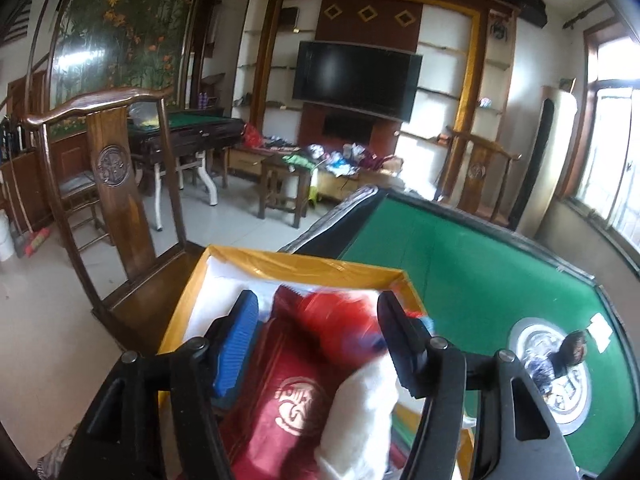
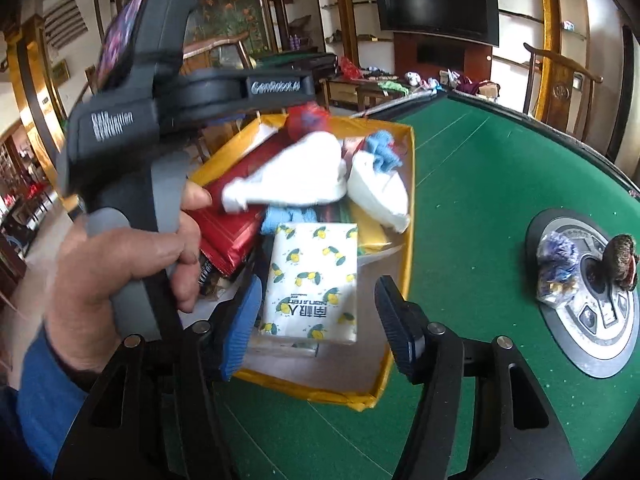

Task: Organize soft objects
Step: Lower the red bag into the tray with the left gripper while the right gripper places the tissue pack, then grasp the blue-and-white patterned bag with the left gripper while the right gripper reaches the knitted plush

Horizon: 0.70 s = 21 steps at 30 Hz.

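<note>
- Box-filling is the step in hand, as I read it: the yellow box (image 2: 404, 240) sits at the edge of the green worktop (image 2: 480, 184) and already holds a red pouch (image 1: 280, 396), a white cloth bundle (image 2: 292, 176), a second white bundle with blue yarn (image 2: 380, 152) on it, and a lemon-print tissue pack (image 2: 312, 280).
- My left hand-held gripper (image 1: 316, 344) hangs over the box with its jaws parted; the red pouch and a blurred red-and-white soft thing lie between the pads, but I see neither pad pressing on them, so I judge it a drop and not a hold.
- My right hand-held gripper (image 2: 316, 316) is open too, its jaws either side of the tissue pack without clamping it.
- Two soft things sit well apart from the box, on the round centre plate (image 2: 592, 340) of the worktop: a bluish bundle (image 2: 556, 268) and a dark brown furry one (image 2: 620, 256).
- Next move, in my judgement: lift the right gripper clear of the box, swing it over to the plate, and close on one of those two gently, since they will squash.
</note>
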{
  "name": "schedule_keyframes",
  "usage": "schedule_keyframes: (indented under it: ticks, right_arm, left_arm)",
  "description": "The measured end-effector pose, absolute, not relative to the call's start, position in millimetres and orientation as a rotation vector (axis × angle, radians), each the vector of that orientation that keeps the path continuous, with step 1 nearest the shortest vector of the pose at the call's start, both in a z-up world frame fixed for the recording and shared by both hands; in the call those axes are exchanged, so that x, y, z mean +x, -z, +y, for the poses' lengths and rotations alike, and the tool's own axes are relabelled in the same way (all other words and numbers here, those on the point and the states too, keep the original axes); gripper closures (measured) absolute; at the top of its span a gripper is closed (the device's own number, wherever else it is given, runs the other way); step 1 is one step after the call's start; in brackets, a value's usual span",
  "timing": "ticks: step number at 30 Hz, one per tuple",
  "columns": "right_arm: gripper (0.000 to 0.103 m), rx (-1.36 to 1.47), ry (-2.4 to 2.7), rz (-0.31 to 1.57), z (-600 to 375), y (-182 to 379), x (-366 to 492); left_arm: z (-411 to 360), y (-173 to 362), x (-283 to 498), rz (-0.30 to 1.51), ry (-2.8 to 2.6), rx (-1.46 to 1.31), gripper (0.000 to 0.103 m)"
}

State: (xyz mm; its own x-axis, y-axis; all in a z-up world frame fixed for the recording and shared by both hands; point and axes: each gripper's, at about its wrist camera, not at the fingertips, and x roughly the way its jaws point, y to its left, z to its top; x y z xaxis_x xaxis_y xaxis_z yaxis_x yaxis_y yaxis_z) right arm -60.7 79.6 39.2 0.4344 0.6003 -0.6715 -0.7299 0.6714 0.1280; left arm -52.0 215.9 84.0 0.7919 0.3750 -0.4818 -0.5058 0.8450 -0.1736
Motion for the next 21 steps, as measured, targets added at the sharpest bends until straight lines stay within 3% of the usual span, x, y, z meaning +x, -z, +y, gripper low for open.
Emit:
schedule_keyframes:
  ticks: [2, 4, 13, 21]
  right_arm:
    - [0.041, -0.153, -0.852, 0.731, 70.6, -46.4, -60.6]
    - [0.032, -0.109, -0.880, 0.718, 59.5, -53.9, -58.0]
    - [0.032, 0.087, -0.877, 0.699, 12.4, -66.0, -34.6]
    - [0.032, 0.239, -0.640, 0.659, -101.3, -66.7, -4.1]
  left_arm:
    - [216.9, -83.2, -52.6, 0.443, -0.486, -0.305, 0.040]
    - [218.9, -81.3, -51.1, 0.454, -0.498, -0.305, 0.040]
    - [216.1, -91.1, -64.1, 0.366, -0.479, -0.329, 0.040]
    - [187.1, -98.8, -55.5, 0.383, -0.294, -0.303, 0.038]
